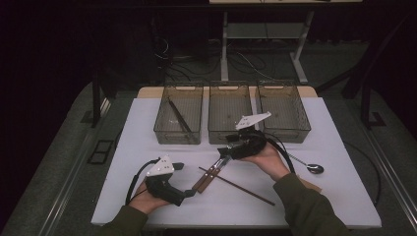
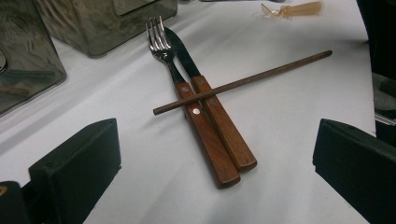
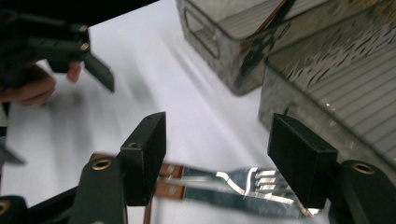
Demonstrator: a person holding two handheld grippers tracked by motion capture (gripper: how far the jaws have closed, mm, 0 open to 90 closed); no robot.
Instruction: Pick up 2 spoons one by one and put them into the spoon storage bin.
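Observation:
A fork (image 1: 220, 162) and a knife (image 1: 206, 178) with brown wooden handles lie side by side in the middle of the white table, and a dark chopstick (image 1: 241, 186) lies across their handles. My right gripper (image 1: 227, 153) hovers open over their metal ends; in the right gripper view its jaws stand apart on either side of the fork's tines (image 3: 261, 179), not touching them. My left gripper (image 1: 191, 192) rests open at the handle ends. In the left gripper view the fork (image 2: 161, 42), knife (image 2: 186, 53) and chopstick (image 2: 261, 74) lie ahead of its wide jaws.
Three clear bins stand in a row at the back: the left bin (image 1: 177, 136) holds dark chopsticks, then the middle bin (image 1: 221, 137) and the right bin (image 1: 291, 133). A metal spoon (image 1: 311, 168) lies at the right.

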